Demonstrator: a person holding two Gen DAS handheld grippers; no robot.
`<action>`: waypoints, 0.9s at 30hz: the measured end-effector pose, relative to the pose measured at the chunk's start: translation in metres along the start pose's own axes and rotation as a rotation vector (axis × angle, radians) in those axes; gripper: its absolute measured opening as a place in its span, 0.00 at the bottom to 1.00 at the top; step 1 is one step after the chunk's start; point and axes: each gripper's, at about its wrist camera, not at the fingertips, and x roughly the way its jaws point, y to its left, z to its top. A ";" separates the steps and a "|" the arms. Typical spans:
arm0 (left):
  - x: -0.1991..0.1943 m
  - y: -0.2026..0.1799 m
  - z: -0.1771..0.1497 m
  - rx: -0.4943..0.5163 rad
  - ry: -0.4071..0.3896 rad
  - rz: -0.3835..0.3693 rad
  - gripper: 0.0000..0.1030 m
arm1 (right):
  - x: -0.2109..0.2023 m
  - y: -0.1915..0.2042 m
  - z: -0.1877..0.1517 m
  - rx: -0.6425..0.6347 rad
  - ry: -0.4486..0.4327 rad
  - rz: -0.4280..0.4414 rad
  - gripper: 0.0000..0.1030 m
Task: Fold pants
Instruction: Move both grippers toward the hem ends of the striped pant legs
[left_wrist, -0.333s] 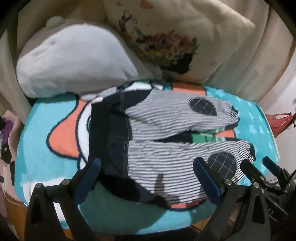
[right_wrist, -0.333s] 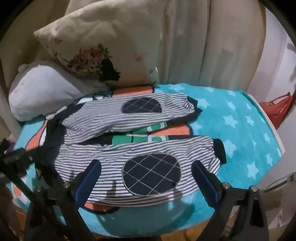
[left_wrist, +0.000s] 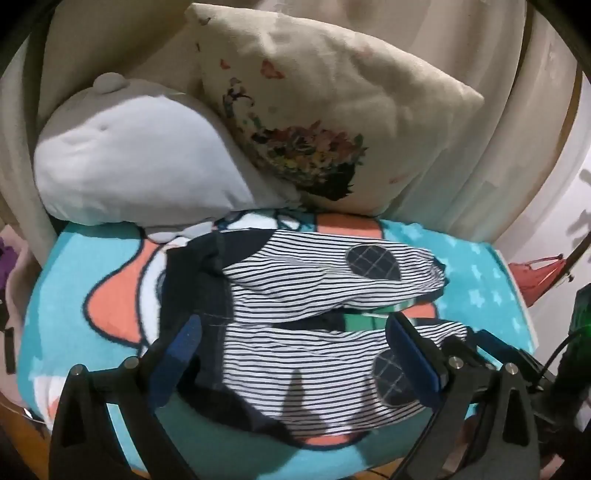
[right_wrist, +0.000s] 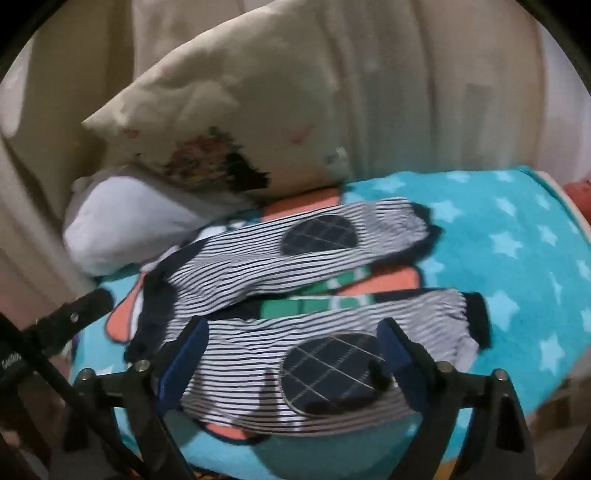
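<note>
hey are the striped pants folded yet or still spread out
Spread out, not folded. The striped pants lie flat on the teal blanket with both legs apart, each knee patch facing up. Both grippers are open, holding nothing.

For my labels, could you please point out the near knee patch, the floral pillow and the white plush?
near knee patch (right_wrist: 330, 373), right wrist view, patch centre
floral pillow (left_wrist: 332, 122), left wrist view, plain upper face
white plush (left_wrist: 136, 166), left wrist view, body centre

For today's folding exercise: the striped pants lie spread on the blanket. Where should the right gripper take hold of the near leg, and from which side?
Judging by the pose, grip the dark cuff of the near leg on the striped pants, coming in from the open hem end. It lies flat and free on the blanket, a thin edge the open right gripper could pinch and carry onto the far leg.
</note>
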 end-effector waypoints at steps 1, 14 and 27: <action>0.001 -0.005 -0.001 0.005 -0.003 0.011 0.97 | -0.001 0.007 -0.001 -0.022 -0.010 -0.010 0.89; 0.024 -0.046 -0.012 0.113 0.048 0.146 0.97 | 0.005 0.006 -0.028 -0.003 -0.020 0.023 0.84; 0.047 -0.075 -0.004 0.130 0.096 0.210 0.97 | 0.022 -0.021 -0.031 -0.020 0.057 0.001 0.77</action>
